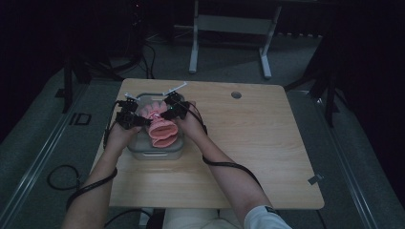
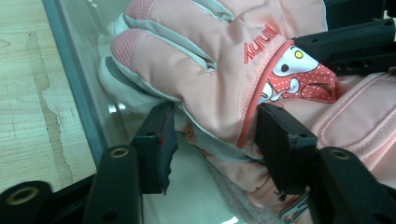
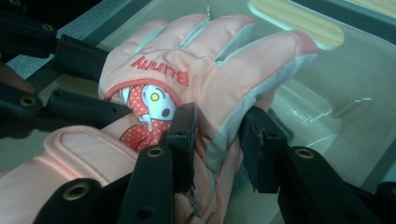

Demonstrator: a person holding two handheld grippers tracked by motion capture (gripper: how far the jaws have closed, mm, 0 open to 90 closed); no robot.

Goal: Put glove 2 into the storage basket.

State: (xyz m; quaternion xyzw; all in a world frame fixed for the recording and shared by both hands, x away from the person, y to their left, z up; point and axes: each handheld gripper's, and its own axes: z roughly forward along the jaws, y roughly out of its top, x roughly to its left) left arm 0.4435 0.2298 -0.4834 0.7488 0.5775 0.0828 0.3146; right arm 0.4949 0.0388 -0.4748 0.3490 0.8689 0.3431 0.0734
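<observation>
On the left of the light wooden desk [image 1: 248,143] I see the clear grey plastic bin [image 1: 143,151], and in it lies the padded peach-pink winter glove with grey trim and a cartoon rabbit patch [image 1: 160,125], a second layer of the same fabric bunched under it.

My left hand-held gripper [image 2: 212,135] is at the glove's left side. Its jaws stand apart around the thumb-side fold, the left pad clear of the fabric and the right one only brushing the piping, so I read no clamp there. In the left gripper view the bin's wall [image 2: 74,88] runs just beside the left jaw, with little room to swing outward.

My right hand-held gripper [image 3: 218,140] straddles the grey-trimmed edge of the glove near the rabbit patch. Its jaws are apart too; the fabric sits between them, touching the pads but not squeezed as far as I can tell.

I judge the glove light, soft and floppy: it will sag and fold from any single hold, and the smooth shell may slip. The stitched cuff band or the trimmed edge should give the firmest bite. Lifting straight up is the open way out; the bin's rim hems in both sides, while the desk to the right is bare and roomy.
</observation>
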